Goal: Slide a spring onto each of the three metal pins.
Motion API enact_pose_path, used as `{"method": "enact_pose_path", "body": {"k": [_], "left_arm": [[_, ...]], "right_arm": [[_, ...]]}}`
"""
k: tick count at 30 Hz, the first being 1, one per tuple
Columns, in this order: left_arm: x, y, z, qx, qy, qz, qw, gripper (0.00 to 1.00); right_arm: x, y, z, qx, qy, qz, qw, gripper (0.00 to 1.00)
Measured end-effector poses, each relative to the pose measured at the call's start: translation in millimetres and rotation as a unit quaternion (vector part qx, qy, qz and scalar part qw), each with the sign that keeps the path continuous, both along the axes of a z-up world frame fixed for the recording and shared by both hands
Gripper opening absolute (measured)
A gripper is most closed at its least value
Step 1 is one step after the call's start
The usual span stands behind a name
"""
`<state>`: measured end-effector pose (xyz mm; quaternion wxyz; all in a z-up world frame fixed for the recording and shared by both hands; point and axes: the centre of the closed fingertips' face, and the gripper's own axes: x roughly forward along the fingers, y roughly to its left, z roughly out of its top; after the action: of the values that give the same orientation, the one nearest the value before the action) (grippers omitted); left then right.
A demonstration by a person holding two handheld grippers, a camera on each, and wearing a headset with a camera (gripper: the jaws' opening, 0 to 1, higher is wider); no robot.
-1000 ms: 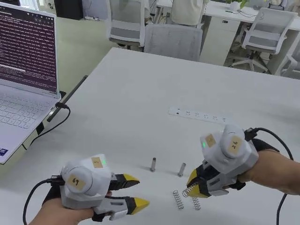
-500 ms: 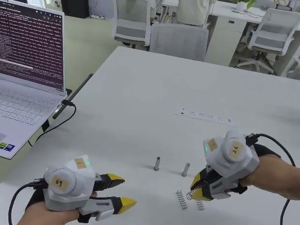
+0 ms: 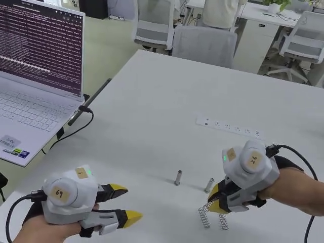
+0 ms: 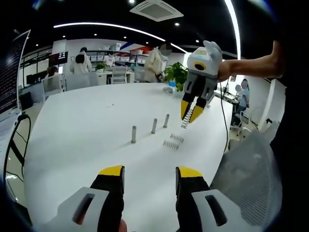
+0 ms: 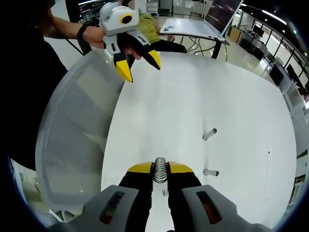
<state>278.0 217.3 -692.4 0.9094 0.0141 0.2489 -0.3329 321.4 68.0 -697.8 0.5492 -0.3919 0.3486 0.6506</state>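
My right hand-held gripper (image 3: 214, 200) pinches a spring (image 5: 160, 170) by one end, low right in the head view, near the pins (image 4: 154, 126). It looks light and squashy, so I'd grip gently. My left hand-held gripper (image 3: 126, 203) gapes empty.

An open-plan office. A long white table (image 3: 167, 96) carries an open laptop (image 3: 40, 66) with lines of text on its screen, and a white power strip (image 3: 230, 126). Behind the table stand swivel chairs (image 3: 152, 23) and a grey padded chair (image 3: 205, 45), with more white desks (image 3: 250, 30) beyond. The left gripper view shows a dark ceiling with long light strips (image 4: 120, 28), small spot lights and a square air vent (image 4: 155, 8), people (image 4: 79, 60) among rows of desks, and a green potted plant (image 4: 175, 75). In the right gripper view a grey mesh chair back (image 5: 77, 130) stands at the table's edge
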Motion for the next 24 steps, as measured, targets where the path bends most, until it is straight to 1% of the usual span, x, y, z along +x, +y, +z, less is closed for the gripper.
{"method": "enact_pose_path", "body": {"k": [5, 16, 24], "left_arm": [[-2.5, 4.7, -1.0, -0.002, 0.002, 0.007, 1.0, 0.37], [-6.1, 12.1, -2.6, -0.007, 0.005, 0.02, 0.9998, 0.37], [-4.5, 15.4, -2.3, -0.012, 0.004, 0.027, 0.9995, 0.37]], "right_arm": [[4.1, 7.0, -2.0, 0.0, 0.001, -0.001, 1.0, 0.08], [8.3, 20.9, -8.3, -0.006, 0.005, 0.012, 0.9999, 0.08], [20.2, 34.9, -10.9, -0.009, 0.001, 0.015, 0.9998, 0.08]]}}
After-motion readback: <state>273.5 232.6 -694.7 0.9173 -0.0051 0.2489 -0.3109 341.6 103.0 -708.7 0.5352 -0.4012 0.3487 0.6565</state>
